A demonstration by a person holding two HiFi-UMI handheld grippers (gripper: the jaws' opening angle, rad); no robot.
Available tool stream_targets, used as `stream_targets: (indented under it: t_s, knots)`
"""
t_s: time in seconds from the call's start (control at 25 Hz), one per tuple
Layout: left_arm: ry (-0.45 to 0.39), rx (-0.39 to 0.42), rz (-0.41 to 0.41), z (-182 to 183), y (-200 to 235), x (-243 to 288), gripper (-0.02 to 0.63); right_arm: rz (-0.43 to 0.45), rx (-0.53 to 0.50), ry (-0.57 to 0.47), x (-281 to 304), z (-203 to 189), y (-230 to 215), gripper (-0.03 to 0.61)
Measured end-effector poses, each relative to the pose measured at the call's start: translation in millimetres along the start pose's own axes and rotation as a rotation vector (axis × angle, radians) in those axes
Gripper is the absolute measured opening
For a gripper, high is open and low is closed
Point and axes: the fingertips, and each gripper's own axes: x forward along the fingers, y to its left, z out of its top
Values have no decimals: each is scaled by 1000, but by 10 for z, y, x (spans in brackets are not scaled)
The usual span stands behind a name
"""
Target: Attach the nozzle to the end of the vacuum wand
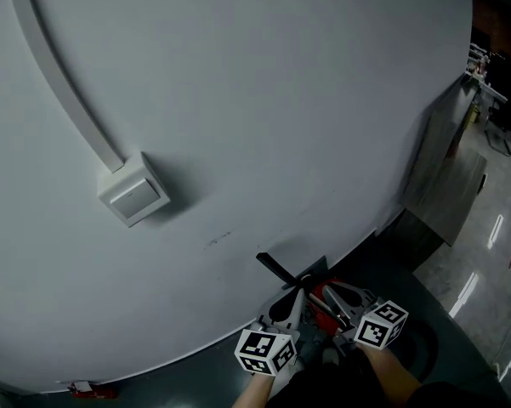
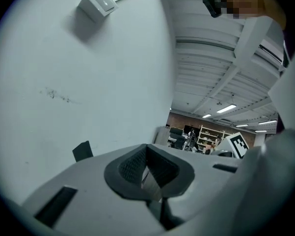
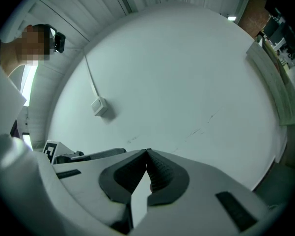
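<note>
White wall (image 1: 238, 100) fills every view. The left tool (image 2: 147, 149) and right tool (image 3: 147, 152) are both pinched closed on nothing. Nozzle and wand aren't in sight. I'd guess light, stiff plastic, so grab the nozzle near its collar.

Matt, smooth wall (image 1: 238, 100); glossy floor (image 1: 476, 287); plastic-looking switch box (image 1: 133, 191).

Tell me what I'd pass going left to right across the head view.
Cable duct → switch box → left gripper → right gripper → shiny floor.
</note>
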Motion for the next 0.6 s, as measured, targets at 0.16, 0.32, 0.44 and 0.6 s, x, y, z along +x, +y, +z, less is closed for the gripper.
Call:
stream_targets:
  t_s: [0.16, 0.32, 0.44, 0.6]
  knots:
    - [-11, 0, -26, 71, -72, 22, 5, -8, -10, -26, -54, 76, 62, 18]
    - [-16, -20, -33, 73, -101, 41, 5, -22, -14, -26, -118, 91, 44, 18]
    - [-18, -33, -31, 64, -112, 60, 5, -29, -17, -25, -153, 110, 27, 18]
    - [-13, -48, -23, 18, -95, 53, 5, -36, -11, -26, -178, 96, 13, 18]
